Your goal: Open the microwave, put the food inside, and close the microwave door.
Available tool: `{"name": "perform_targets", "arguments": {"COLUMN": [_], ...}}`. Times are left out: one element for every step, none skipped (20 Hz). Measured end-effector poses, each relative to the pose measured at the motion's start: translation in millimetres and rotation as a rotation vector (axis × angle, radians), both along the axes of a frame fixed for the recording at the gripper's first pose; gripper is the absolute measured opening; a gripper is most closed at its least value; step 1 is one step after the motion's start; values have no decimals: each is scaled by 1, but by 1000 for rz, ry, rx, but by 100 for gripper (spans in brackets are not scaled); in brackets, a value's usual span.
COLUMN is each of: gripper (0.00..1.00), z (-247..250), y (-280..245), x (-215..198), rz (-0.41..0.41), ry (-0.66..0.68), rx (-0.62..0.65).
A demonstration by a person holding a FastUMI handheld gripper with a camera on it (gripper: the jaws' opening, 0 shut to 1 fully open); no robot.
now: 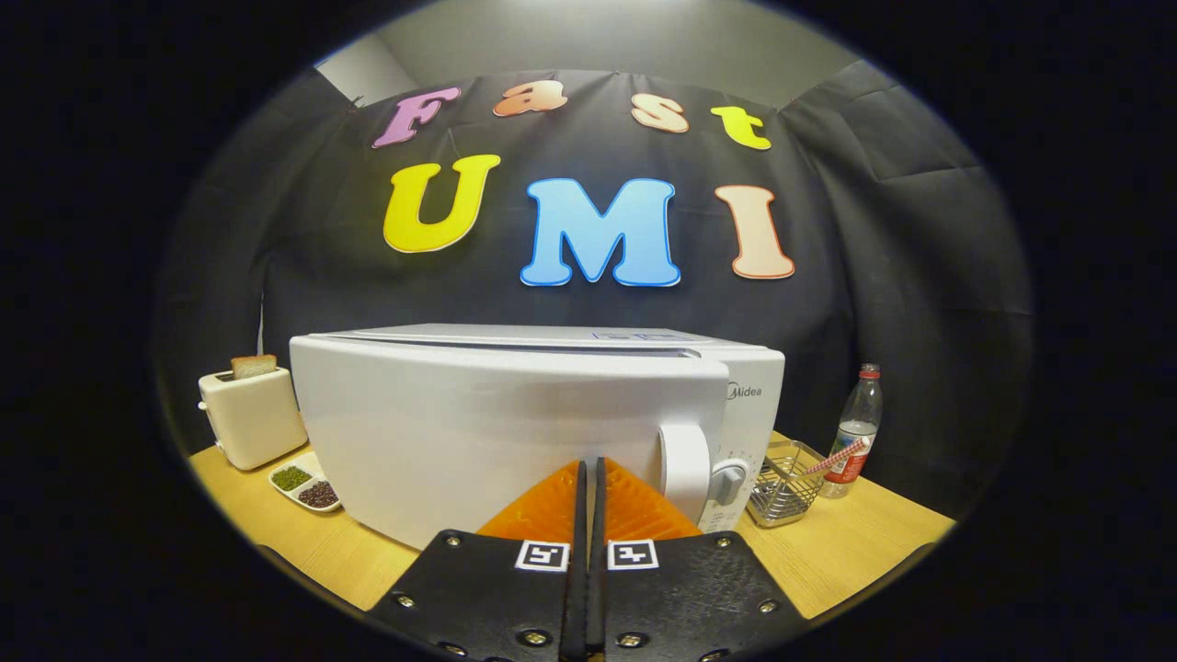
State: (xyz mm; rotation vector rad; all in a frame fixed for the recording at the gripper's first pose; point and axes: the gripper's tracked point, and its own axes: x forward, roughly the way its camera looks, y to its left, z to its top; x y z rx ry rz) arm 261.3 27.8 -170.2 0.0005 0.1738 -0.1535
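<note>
A white microwave (515, 414) stands on the wooden table just ahead of me, its door nearly closed and standing slightly proud of the body. The door's white handle (685, 469) runs upright at its right end, next to the control panel with a grey knob (728, 480). My gripper (588, 464) is shut, its two fingers pressed together with nothing between them. The tips rest against or very close to the door front, a little left of the handle. I cannot see the inside of the microwave.
A cream toaster (250, 416) with a slice of bread stands left of the microwave. A white two-part dish (305, 487) of green and dark beans lies in front of it. Right of the microwave are a wire basket (782, 487) and a plastic bottle (853, 432).
</note>
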Motion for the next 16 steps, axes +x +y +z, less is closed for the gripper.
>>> {"name": "perform_targets", "arguments": {"gripper": [1, 1, 1, 1, 2, 1, 1, 1, 1, 1, 1, 1, 1, 1, 1, 1], "z": [0, 0, 2, 2, 4, 3, 1, 0, -1, -2, 2, 8, 13, 18, 23, 30], "y": [-2, -7, -7, -8, -6, -7, -6, -6, -5, -3, -4, -4, -3, -2, 2, 4], "x": [10, 19, 25, 30, 26, 26, 25, 24, 21, 17, 12, 5, -3, -14, -24, -38], "rz": [-7, -25, -27, -29, -33, -35, -37, -33, -27, -14, -11, -8, -2, 8, 26, 39], "ry": [6, 11, 2, 13, 2, 0, 0, 4, 16, 30, 32, 24, 14, 3, -2, -9], "rx": [7, 2, 1, -17, -33, -65, -78, -80, -72, -60, -60, -61, -60, -58, -59, -59]}}
